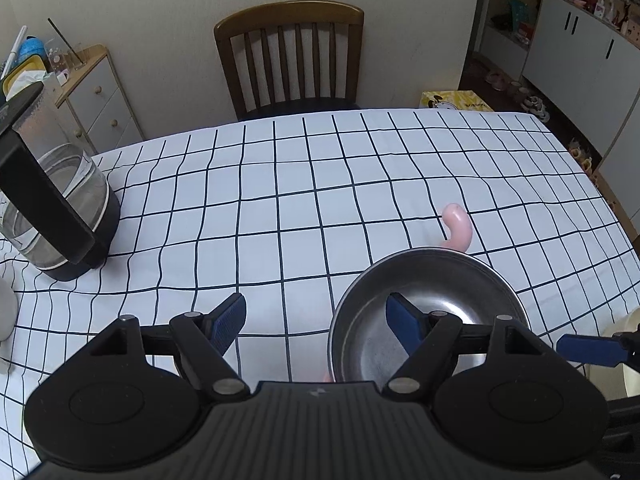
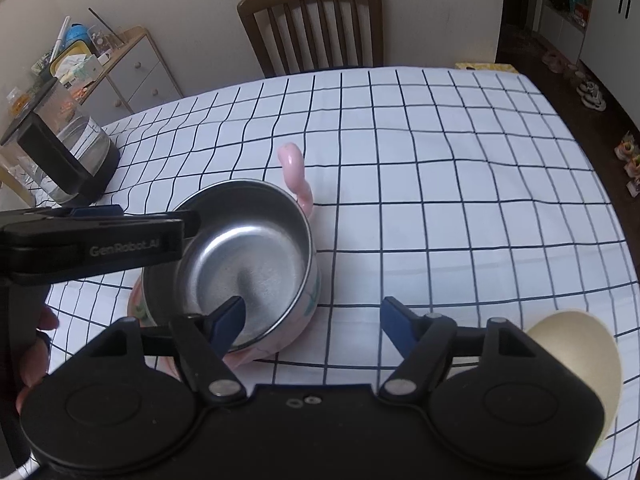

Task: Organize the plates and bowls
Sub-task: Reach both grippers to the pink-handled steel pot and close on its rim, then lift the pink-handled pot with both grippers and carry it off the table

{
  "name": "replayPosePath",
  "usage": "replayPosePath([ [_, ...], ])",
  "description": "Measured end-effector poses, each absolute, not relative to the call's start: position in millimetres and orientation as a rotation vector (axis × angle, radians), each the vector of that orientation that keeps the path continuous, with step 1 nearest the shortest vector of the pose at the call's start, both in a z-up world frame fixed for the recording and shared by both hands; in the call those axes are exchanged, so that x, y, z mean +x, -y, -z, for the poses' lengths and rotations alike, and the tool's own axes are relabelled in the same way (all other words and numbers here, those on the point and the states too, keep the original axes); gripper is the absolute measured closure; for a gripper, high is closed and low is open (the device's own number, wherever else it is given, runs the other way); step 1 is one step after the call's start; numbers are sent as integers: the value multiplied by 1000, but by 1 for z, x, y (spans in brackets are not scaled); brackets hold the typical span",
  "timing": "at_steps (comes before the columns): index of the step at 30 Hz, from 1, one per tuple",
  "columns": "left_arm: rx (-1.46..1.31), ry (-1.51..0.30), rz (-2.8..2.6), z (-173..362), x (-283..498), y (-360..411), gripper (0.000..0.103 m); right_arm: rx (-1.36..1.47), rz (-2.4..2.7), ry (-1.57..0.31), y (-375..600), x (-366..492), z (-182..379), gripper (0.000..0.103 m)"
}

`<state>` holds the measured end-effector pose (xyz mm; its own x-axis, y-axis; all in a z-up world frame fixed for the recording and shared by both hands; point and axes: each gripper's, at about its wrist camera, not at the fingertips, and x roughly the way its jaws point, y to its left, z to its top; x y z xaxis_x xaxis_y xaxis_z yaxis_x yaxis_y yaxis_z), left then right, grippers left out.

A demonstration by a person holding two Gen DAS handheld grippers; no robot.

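A steel-lined pink bowl [image 2: 248, 256] is seen standing on the checked tablecloth [image 2: 440, 200], its pink handle [image 2: 298, 176] pointing toward the wooden chair [image 2: 316, 20]. Much of its pink outer wall is hidden by both grippers. A cream dish [image 2: 580, 364] right of the bowl is cut off by the right gripper's body. The left gripper [image 1: 316, 326] is spread wide, one finger over the bowl's hollow. The right gripper [image 2: 314, 322] is likewise spread wide; contact with the bowl cannot be told. A glass kettle [image 1: 52, 200] is seen far left of the bowl.
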<state>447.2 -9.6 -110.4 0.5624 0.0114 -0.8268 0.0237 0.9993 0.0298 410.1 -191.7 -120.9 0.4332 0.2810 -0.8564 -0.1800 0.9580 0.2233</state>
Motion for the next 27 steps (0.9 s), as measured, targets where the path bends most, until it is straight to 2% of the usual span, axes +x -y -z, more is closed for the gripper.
replayPosePath([
  [2, 36, -986, 14, 113, 449, 11, 35, 112, -291, -1096, 190, 412, 124, 33],
  [4, 39, -1001, 23, 116, 451, 13, 44, 112, -294, -1103, 190, 413, 125, 42],
  [6, 44, -1007, 23, 117, 452, 15, 47, 118, -294, -1111, 190, 414, 126, 44],
  [8, 45, -1016, 23, 118, 454, 15, 58, 129, -293, -1113, 192, 415, 126, 47],
  [9, 44, -1023, 23, 118, 455, 15, 66, 133, -293, -1117, 192, 415, 126, 53],
  [10, 43, -1030, 24, 119, 456, 16, 69, 133, -295, -1120, 192, 416, 126, 58],
  [14, 58, -1035, 28, 120, 456, 18, 72, 140, -307, -1119, 192, 415, 125, 64],
  [16, 64, -1042, 28, 120, 455, 18, 80, 142, -311, -1120, 191, 415, 125, 67],
  [20, 73, -1047, 31, 120, 454, 18, 85, 147, -311, -1122, 190, 415, 125, 70],
  [22, 76, -1049, 37, 119, 453, 20, 91, 153, -314, -1122, 190, 415, 124, 74],
  [25, 98, -1046, 37, 118, 451, 24, 94, 156, -319, -1117, 188, 414, 123, 83],
  [27, 105, -1047, 35, 118, 449, 25, 94, 144, -313, -1113, 186, 413, 122, 84],
])
